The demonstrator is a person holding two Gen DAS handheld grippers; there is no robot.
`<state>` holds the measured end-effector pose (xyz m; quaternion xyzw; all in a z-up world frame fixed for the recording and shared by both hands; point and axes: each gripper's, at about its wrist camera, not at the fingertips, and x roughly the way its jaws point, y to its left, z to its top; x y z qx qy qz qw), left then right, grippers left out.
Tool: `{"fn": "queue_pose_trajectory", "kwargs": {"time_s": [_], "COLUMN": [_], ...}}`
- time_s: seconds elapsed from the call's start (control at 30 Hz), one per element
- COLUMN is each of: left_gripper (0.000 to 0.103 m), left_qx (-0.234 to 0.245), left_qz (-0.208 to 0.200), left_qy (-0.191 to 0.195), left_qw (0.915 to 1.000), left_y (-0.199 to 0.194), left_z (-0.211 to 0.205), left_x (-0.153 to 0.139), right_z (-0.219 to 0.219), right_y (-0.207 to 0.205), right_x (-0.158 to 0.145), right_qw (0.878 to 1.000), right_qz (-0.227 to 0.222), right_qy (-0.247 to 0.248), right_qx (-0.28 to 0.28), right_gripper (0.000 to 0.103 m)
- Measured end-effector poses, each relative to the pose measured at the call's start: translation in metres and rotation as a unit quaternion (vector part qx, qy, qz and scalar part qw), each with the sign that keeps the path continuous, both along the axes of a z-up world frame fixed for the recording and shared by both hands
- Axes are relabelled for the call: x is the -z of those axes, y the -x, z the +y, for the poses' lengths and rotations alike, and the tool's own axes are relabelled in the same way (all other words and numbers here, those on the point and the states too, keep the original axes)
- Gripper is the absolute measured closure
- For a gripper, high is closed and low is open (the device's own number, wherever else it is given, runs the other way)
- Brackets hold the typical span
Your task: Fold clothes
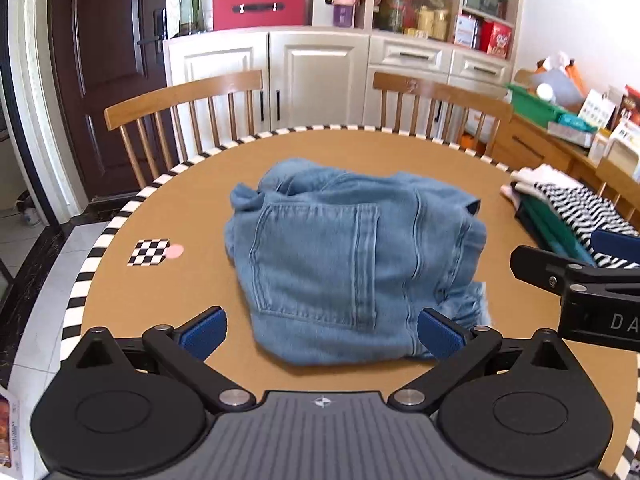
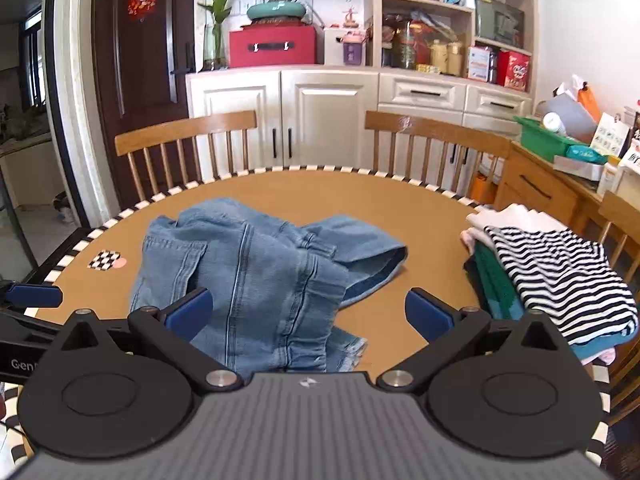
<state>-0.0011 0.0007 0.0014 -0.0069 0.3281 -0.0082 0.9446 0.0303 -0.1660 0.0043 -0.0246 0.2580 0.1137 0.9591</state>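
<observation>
Nearest my cameras: the two grippers, both standing wide apart at the near edge of the table (image 1: 304, 144). I am holding the left gripper (image 1: 322, 334) low over the near hem of the jeans (image 1: 340, 256), its blue pads spread to either side of the cloth and pinching nothing; whether the right-hand pad is brushing the denim I cannot tell. I am holding the right gripper (image 2: 309, 312) likewise released, its fingers straddling the frayed leg ends, with nothing between them.

Left to right across the table: a small checkered marker (image 1: 149, 252) is lying flat near the left rim, probably serving as a reference for the cameras. The jeans are sitting in the middle, bunched into a rough bundle with a back pocket facing up and one leg opening (image 2: 376, 268) spilling toward the right; they are not lying as a tidy fold. At the right rim a stack of folded clothes (image 2: 560, 276) is resting, a striped top uppermost, apparently kept there out of the working space.

Judging by both grippers hovering open at the near hem, I am lining up to work the denim; whether this bundle is being opened out or closed up, the views do not settle.
</observation>
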Motion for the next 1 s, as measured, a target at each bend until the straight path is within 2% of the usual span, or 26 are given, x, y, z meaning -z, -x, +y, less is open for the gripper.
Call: {"fn": "queue_pose_trajectory", "kwargs": {"time_s": [0.1, 0.17, 0.23, 0.37, 1.0], "left_gripper": [0.001, 0.001, 0.001, 0.001, 0.001], "left_qx": [0.005, -0.001, -0.004, -0.005, 0.011], "left_qz": [-0.008, 0.009, 0.033, 0.058, 0.069], "left_qy": [0.012, 0.017, -0.002, 0.008, -0.007], "left_qw": [0.9999, 0.9998, 0.9994, 0.9983, 0.9976], "left_y": [0.003, 0.002, -0.003, -0.014, -0.026], "left_z": [0.001, 0.006, -0.001, -0.006, -0.014], "left_x": [-0.003, 0.002, 0.006, 0.009, 0.01], "right_z": [-0.001, -0.002, -0.003, -0.004, -0.01], "right_y": [-0.001, -0.001, -0.001, -0.007, -0.018], "right_x": [0.001, 0.002, 0.003, 0.006, 0.016], "right_qw": [1.0, 0.999, 0.999, 0.999, 0.997], "right_qz": [0.018, 0.03, 0.042, 0.049, 0.072], "right_qy": [-0.006, -0.011, -0.015, -0.014, -0.025], "right_qx": [-0.001, -0.001, -0.002, -0.004, 0.005], "right_gripper": [0.0, 0.0, 0.0, 0.0, 0.0]}}
